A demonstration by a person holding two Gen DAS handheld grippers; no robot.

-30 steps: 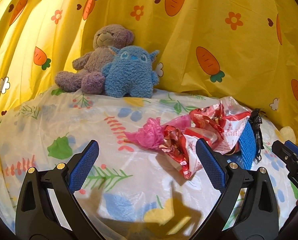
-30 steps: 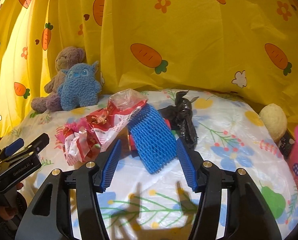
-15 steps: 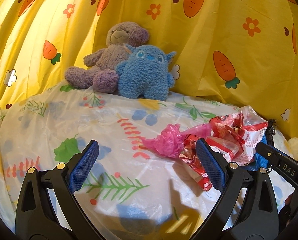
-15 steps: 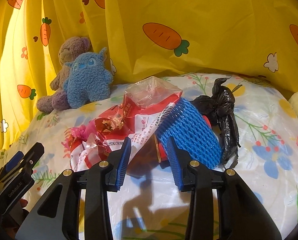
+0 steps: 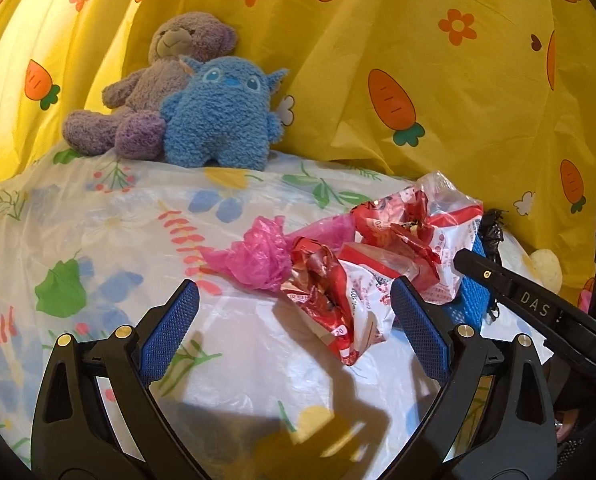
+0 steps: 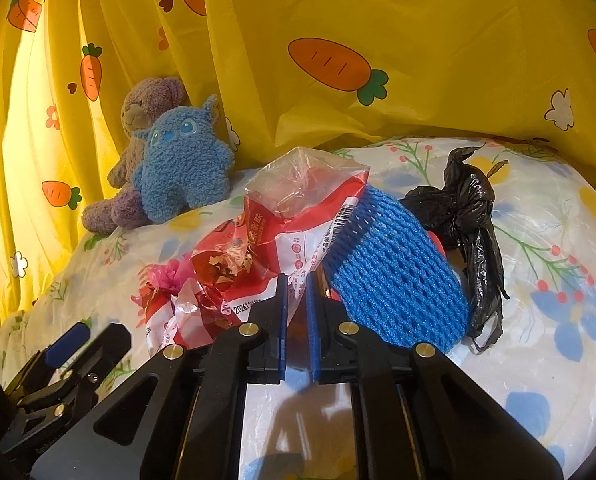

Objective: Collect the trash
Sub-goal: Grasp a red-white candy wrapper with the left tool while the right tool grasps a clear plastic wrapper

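The right gripper point(image 6: 295, 292) had its jaws nearly together, pinching the lower edge of the red and white snack wrapper point(image 6: 265, 248) near the middle of the table point(image 6: 538, 360). The blue foam net point(image 6: 394, 276) lay just beside the wrapper, touching it, with a knotted black bag point(image 6: 466, 216) behind. The left gripper point(image 5: 293, 312) hovered with jaws wide apart, close to a crumpled pink bag point(image 5: 257, 258). Two plush toys point(image 5: 213, 116) sat at the table's far edge.

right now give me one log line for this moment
left gripper: open, empty | right gripper: nearly shut on wrapper edge | blue net: beside
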